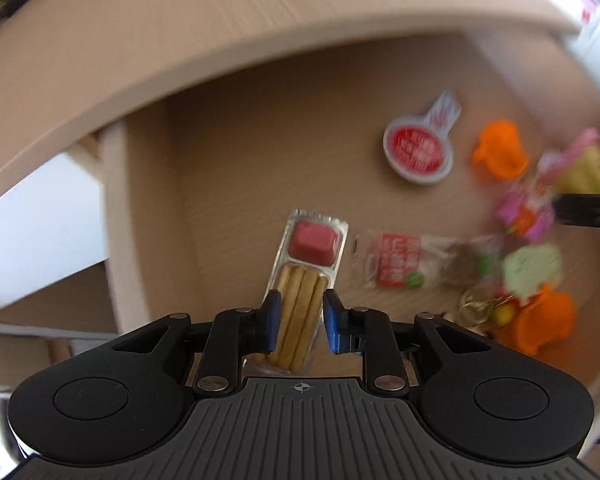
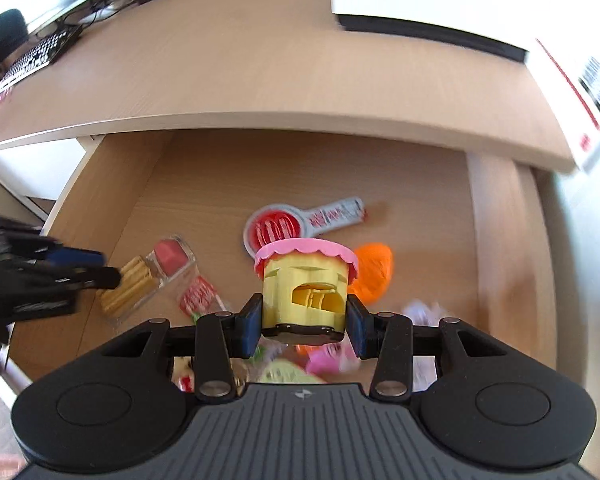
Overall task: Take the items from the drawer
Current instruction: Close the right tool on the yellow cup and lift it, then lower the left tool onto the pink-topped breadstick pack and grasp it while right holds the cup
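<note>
Directly ahead of the left gripper [image 1: 298, 322], the breadstick-and-dip pack [image 1: 306, 272] is seen on the drawer [image 1: 236, 168] floor, its long axis running along the narrowly parted fingers, not visibly pinched. Meanwhile, the pink-topped yellow toy [image 2: 305, 292] is clamped by the right gripper [image 2: 304, 326] above the drawer.
</note>
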Available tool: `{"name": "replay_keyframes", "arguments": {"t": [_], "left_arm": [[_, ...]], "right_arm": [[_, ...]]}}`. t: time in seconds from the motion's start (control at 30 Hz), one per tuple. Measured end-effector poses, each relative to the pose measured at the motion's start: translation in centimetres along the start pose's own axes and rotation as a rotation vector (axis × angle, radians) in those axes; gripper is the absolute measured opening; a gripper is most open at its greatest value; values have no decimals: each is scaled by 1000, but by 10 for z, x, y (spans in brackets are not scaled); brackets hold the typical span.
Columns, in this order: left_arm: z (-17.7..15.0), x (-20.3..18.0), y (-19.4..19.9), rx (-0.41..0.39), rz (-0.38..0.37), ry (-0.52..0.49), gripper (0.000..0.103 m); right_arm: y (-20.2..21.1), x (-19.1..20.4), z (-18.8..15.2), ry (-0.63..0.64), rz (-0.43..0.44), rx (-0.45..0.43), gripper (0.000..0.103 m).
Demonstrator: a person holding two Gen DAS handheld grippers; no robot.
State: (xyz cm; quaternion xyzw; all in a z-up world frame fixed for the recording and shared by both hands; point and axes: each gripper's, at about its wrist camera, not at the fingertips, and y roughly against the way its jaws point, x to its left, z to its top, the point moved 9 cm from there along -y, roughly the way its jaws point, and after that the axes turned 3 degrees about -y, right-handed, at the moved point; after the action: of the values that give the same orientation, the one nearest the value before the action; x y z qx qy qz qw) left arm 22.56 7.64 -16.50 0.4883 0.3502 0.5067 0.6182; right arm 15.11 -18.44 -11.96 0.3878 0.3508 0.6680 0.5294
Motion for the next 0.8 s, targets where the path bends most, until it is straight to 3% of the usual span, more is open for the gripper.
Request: {"name": "replay_keyframes", "arguments": {"t": [0.1,0.27,0.47,0.6,0.67,0.73,0.8], "left_arm": [[4,-2,-6,-2,24,-25,28],[4,-12,-8,30,-17,-52,34],[1,-9,-3,-1,-33,-40,32],[2,-5,-2,-23,-105,51,34],[2,-11,1,-27,-202,84,42],[1,-18,4,-30,-268,90,41],[1,-17,11,-72,-211,56,40]], "right_arm": [[4,-3,-13,6,-9,22,42],[5,-4,-23,-30,-5,43,42],[5,-3,-28,-4,-19,41,42],[4,-4,-27,1,-40,34,42],[4,-3,-28,2,-37,36,42],[1,-2,-30,5,-31,43,42],[-1,0,-33,6,-27,51,42]]}}
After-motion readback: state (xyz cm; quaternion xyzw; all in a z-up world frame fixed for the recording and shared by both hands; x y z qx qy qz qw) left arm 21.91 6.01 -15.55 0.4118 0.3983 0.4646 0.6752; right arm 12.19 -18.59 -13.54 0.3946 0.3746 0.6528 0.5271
